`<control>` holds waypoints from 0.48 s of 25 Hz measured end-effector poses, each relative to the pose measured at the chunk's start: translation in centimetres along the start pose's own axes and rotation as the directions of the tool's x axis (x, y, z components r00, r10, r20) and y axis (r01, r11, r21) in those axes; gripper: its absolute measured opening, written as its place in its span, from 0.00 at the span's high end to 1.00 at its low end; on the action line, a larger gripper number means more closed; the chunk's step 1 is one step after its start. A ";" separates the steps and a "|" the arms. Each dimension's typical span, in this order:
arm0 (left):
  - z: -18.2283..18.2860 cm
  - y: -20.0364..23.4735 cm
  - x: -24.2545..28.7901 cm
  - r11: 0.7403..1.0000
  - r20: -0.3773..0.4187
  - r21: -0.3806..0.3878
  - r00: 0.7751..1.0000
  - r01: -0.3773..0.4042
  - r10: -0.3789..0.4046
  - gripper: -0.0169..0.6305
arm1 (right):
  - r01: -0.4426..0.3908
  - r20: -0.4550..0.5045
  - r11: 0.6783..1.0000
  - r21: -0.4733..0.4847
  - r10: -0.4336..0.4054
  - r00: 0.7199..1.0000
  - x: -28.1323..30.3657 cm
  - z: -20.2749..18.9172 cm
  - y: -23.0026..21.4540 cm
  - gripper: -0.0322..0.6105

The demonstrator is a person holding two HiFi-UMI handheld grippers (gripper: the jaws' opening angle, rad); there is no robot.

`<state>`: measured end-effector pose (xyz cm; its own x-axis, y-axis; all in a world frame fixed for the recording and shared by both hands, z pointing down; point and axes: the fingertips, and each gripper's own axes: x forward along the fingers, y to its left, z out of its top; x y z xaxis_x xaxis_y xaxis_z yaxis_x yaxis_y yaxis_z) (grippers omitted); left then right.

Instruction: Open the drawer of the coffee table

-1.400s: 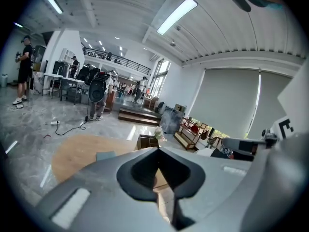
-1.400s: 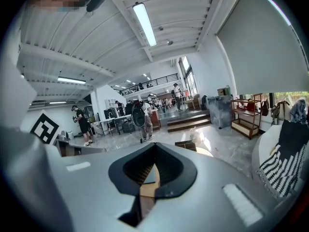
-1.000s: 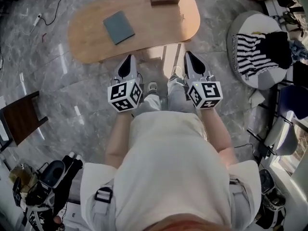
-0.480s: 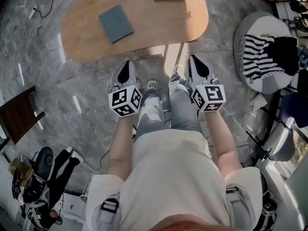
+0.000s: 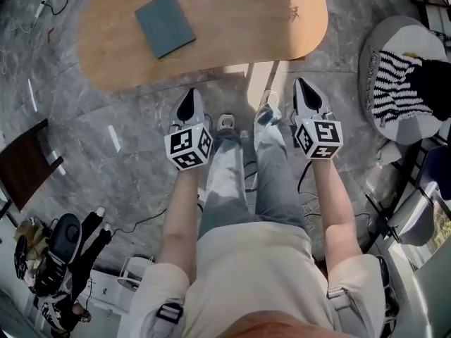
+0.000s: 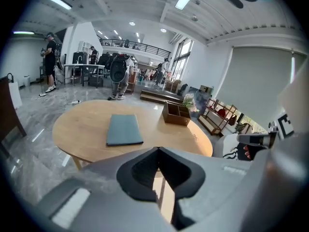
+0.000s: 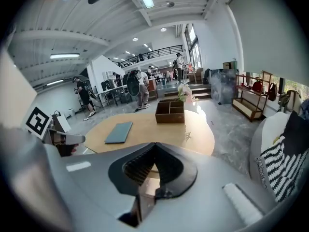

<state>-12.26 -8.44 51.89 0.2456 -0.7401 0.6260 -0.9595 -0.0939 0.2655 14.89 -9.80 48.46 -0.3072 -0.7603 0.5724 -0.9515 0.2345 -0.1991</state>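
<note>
The coffee table [image 5: 211, 44] is a rounded oblong with a light wooden top, seen from above in the head view, and it fills the middle of the left gripper view [image 6: 87, 129] and the right gripper view [image 7: 145, 129]. No drawer shows in any view. My left gripper [image 5: 189, 96] hangs just short of the table's near edge, jaws shut and empty. My right gripper [image 5: 301, 86] hangs level with it to the right, also shut and empty. Both point toward the table; neither touches it.
A grey-blue book [image 5: 165, 24] lies flat on the table top. A dark wooden organiser box [image 7: 169, 111] stands at its far end. A round pouffe with striped cloth [image 5: 398, 83] is at the right, a dark chair [image 5: 25, 164] at the left, cables on the marble floor.
Both grippers have sunk toward the floor, staying side by side in front of the table's near edge. The person has bent lower, and the table has slid up in the head view.
</note>
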 end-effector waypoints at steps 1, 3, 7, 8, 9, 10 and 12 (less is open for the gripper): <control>-0.8 0.4 0.7 1.000 -0.008 0.005 1.000 -0.001 0.002 0.98 | 0.004 -0.007 1.000 -0.001 -0.004 1.000 0.7 -0.7 -0.4 0.95; -2.3 1.3 2.1 1.000 -0.027 0.016 1.000 -0.012 0.013 0.98 | 0.011 -0.020 1.000 -0.003 -0.011 1.000 2.2 -2.3 -1.4 0.95; -5.5 3.0 5.2 0.999 -0.075 0.027 0.997 -0.030 0.032 0.98 | 0.027 -0.053 1.000 0.011 -0.026 0.998 5.0 -5.4 -3.1 0.95; -6.1 3.3 5.9 0.999 -0.087 0.030 0.996 -0.033 0.036 0.98 | 0.031 -0.061 0.999 0.015 -0.030 0.998 5.6 -6.0 -3.6 0.95; -6.7 3.4 6.7 0.999 -0.101 0.034 0.994 -0.038 0.041 0.98 | 0.034 -0.072 0.999 0.018 -0.033 0.997 6.3 -6.6 -4.1 0.95; -7.3 3.5 7.4 0.998 -0.117 0.039 0.992 -0.043 0.047 0.98 | 0.037 -0.085 0.999 0.020 -0.035 0.996 6.8 -7.2 -4.7 0.95; -8.4 3.6 8.8 0.998 -0.147 0.043 0.987 -0.051 0.057 0.98 | 0.046 -0.111 0.999 0.020 -0.044 0.993 7.8 -8.4 -6.0 0.95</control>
<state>-12.37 -9.73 64.54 0.2079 -0.6384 0.7411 -0.9759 -0.0842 0.2012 18.03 -12.09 60.78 -0.2652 -0.6976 0.6656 -0.9642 0.1866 -0.1886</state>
